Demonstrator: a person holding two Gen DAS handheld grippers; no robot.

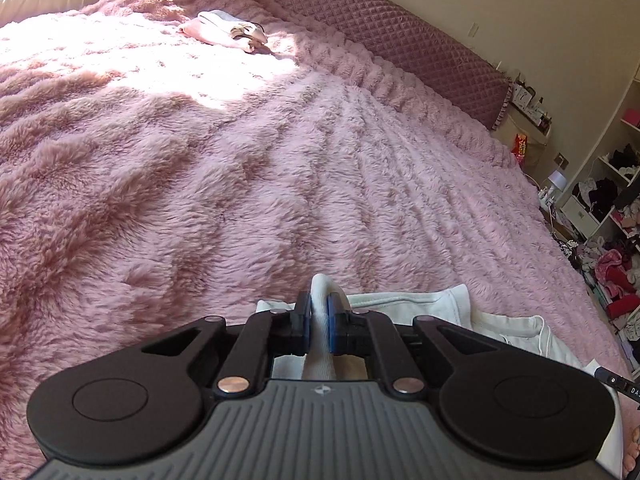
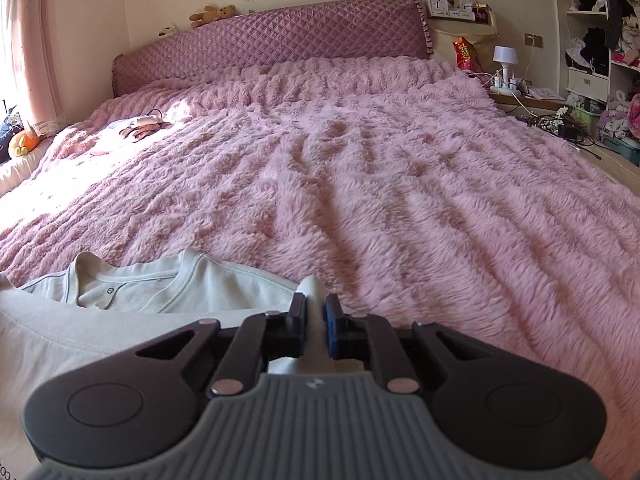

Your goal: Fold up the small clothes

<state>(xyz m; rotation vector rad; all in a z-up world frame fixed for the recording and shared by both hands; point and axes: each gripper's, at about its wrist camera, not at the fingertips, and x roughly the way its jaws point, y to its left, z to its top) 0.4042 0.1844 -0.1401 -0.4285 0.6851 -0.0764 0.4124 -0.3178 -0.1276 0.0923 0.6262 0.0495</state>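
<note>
Left wrist view: the left gripper [image 1: 319,320] sits at the bottom centre of the frame, its jaws pinching a raised fold of a white garment [image 1: 420,304], the cloth squeezed between the blue pads [image 1: 330,322] and poking up just above them. The rest of that garment spreads to the lower right of the frame, lying on a fluffy pink blanket [image 1: 240,168] that fills most of the picture. In the upper middle, well apart from the gripper, a small pile of folded clothes [image 1: 228,32] rests on the blanket in a patch of sunlight. A quilted purple headboard [image 1: 380,28] runs along the upper right, and shelves crowded with clothes [image 1: 616,200] stand at the right edge. Right wrist view: the right gripper [image 2: 316,320] is at the bottom centre, its jaws likewise clamped on a pinch of the white garment [image 2: 224,284], which stretches off to the lower left of the frame with its neckline and a snap button showing. The pink blanket [image 2: 400,168] reaches up to the headboard [image 2: 272,44] at the top. The folded pile [image 2: 136,126] lies at the left, in sun, and a teddy bear [image 2: 212,14] sits on top of the headboard.
</note>
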